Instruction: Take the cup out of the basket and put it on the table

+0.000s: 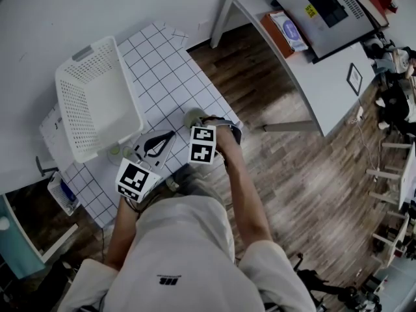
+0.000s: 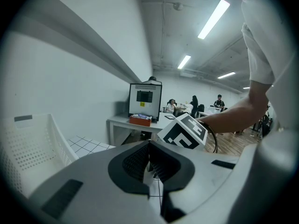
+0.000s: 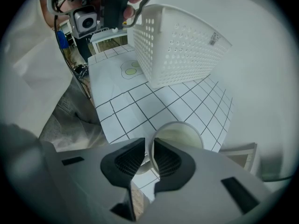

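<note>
The pale green cup (image 1: 193, 117) stands upright on the gridded white table (image 1: 170, 77), to the right of the empty white perforated basket (image 1: 97, 99). My right gripper (image 1: 195, 123) points steeply down at it. In the right gripper view the cup (image 3: 180, 135) has its near rim between the pads; one pad is inside the cup, and a thin gap shows at the outer pad, so my right gripper (image 3: 149, 155) is open. My left gripper (image 1: 168, 137) lies low beside the basket (image 2: 28, 148). Its pads meet with nothing in them (image 2: 149, 160).
Two green round marks (image 3: 131, 68) lie on the table by the basket's (image 3: 182, 45) near corner. A grey desk (image 1: 312, 77) with a monitor stands to the right across the wood floor. A small bin (image 1: 63, 194) sits below the table's left edge.
</note>
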{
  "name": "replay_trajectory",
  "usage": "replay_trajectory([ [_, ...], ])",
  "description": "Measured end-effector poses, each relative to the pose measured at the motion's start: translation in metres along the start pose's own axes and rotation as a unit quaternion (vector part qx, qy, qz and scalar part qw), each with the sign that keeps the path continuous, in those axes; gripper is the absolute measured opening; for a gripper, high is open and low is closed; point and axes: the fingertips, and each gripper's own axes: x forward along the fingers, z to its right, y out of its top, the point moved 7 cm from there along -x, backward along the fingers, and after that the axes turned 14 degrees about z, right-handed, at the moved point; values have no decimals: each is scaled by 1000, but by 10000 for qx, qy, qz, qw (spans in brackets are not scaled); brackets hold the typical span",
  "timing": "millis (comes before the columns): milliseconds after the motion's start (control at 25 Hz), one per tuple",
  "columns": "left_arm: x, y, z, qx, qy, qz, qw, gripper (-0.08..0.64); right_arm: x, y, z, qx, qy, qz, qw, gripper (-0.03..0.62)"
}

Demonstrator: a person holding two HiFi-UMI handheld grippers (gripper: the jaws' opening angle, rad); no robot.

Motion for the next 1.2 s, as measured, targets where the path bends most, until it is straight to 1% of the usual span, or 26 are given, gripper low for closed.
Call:
replay_trajectory([
  [240,-3,1,1,8,-17,0,10000,9,-2,0,-4,39,72,-65,9999,100],
  [480,-7,2,0,31,-30,14,10000,9,-10,3,-3,48,-115,-59,9999,107],
  [600,-8,3,0,47,-43,30,10000,9,-17,4,-2,76,-241,-51,9997,107],
  [760,-10,4,0,65,-55,48,10000,10,-30,6,0,113,-516,8,9986,107],
  [920,-10,7,0,100,-95,76,9999,10,-49,13,-2,207,-814,291,9960,103],
  [960,-10,8,0,110,-105,85,9998,9,-55,16,-2,264,-930,437,9944,85],
  [1000,-11,9,0,122,-115,97,9998,9,-62,19,-3,354,-1064,626,9917,52],
  [1080,-12,12,0,160,-140,134,9997,9,-78,25,-3,670,-1359,1134,9819,29],
  [1120,-13,14,-1,183,-160,169,9996,10,-88,29,-3,879,-1508,1451,9739,18],
  [1160,-14,17,-1,198,-180,223,9994,9,-99,32,-3,1096,-1647,1805,9635,15],
  [1200,-15,20,-1,198,-198,297,9992,9,-111,37,-4,1303,-1780,2179,9507,14],
])
